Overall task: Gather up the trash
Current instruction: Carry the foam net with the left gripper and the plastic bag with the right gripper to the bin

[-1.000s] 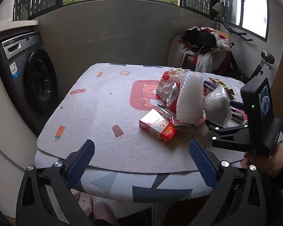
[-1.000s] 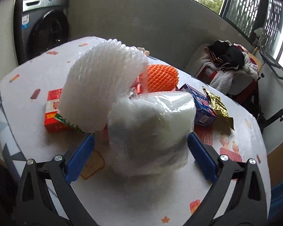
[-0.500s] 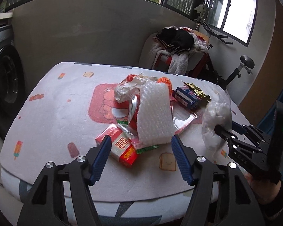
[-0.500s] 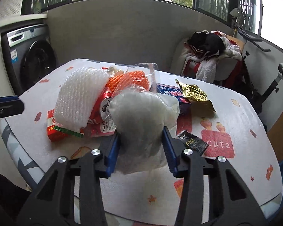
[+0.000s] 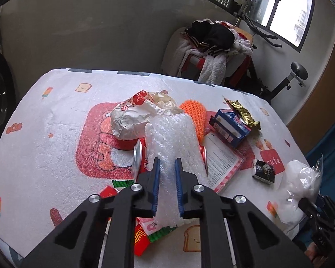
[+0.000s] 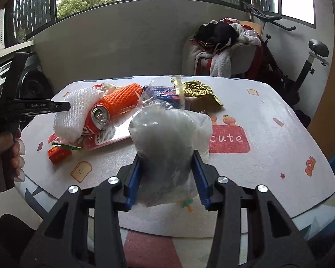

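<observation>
A heap of trash lies on the patterned table (image 5: 44, 122). My left gripper (image 5: 167, 163) is over its near side, and its jaws are closing on a white bubble-wrap sheet (image 5: 172, 136) pinched between the blue pads. Under the sheet lies a red can (image 5: 140, 154). A crumpled paper wrapper (image 5: 131, 118) and an orange foam net (image 5: 194, 114) lie behind it. My right gripper (image 6: 166, 156) is shut on a clear bag of white stuffing (image 6: 167, 129), held near the table's front right edge.
A blue box (image 5: 230, 127), gold foil (image 5: 241, 111), a black sachet (image 5: 263, 170), a leaflet (image 5: 223, 163) and a red carton (image 5: 140, 241) also lie on the table. Behind it are a chair piled with clothes (image 5: 212, 44) and an exercise bike (image 5: 297, 73). A washing machine (image 6: 31, 82) stands left.
My left gripper moved in over the heap and narrowed from wide open onto the bubble wrap. My right gripper closed on the stuffing bag and drew it away from the heap.
</observation>
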`<state>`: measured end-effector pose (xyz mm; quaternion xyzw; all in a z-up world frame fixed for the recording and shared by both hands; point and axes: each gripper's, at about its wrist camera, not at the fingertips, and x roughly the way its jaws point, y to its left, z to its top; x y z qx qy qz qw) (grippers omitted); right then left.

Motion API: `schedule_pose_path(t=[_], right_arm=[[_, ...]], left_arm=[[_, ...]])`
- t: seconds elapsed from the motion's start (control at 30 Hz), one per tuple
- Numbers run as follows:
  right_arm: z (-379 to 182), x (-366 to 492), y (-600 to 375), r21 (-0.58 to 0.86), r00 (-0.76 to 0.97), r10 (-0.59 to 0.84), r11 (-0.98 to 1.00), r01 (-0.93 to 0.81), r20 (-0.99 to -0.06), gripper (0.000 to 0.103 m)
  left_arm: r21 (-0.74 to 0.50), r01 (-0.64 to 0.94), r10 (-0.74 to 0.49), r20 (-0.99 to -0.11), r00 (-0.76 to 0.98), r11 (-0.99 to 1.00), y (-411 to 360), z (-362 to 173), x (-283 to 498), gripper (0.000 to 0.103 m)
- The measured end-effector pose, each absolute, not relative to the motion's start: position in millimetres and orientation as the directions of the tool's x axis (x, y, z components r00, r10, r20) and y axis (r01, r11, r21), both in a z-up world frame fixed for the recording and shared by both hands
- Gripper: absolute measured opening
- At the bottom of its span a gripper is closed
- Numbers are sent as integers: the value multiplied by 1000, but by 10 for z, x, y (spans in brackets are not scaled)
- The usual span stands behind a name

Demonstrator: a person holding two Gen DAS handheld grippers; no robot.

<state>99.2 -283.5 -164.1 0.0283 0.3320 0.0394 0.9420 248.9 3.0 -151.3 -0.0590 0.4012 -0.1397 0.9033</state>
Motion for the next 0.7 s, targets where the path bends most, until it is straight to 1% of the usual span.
schedule_pose_path(t=[0.2,0.4,0.53,0.7], right_arm=[[-1556,927,-2879,112,785,109,992,-51,-610,45],[-1431,717,-2781,134,798,159,986,-99,-582,45],[-1379,539,-2676,146,790,210,977,-154,-576,45],[-1386,250,-2513,128,771,252,967,-219,-584,45]], left_arm=[[-181,283,-328,-679,657,942,-62,-1227,2153,11],[-169,336,-362,-643,675,927,-97,-944,1666,11],[-144,359,-364,-635,681,922,-109,-906,1260,11],[-177,339,-371,-632,680,924,1,-990,762,11]])
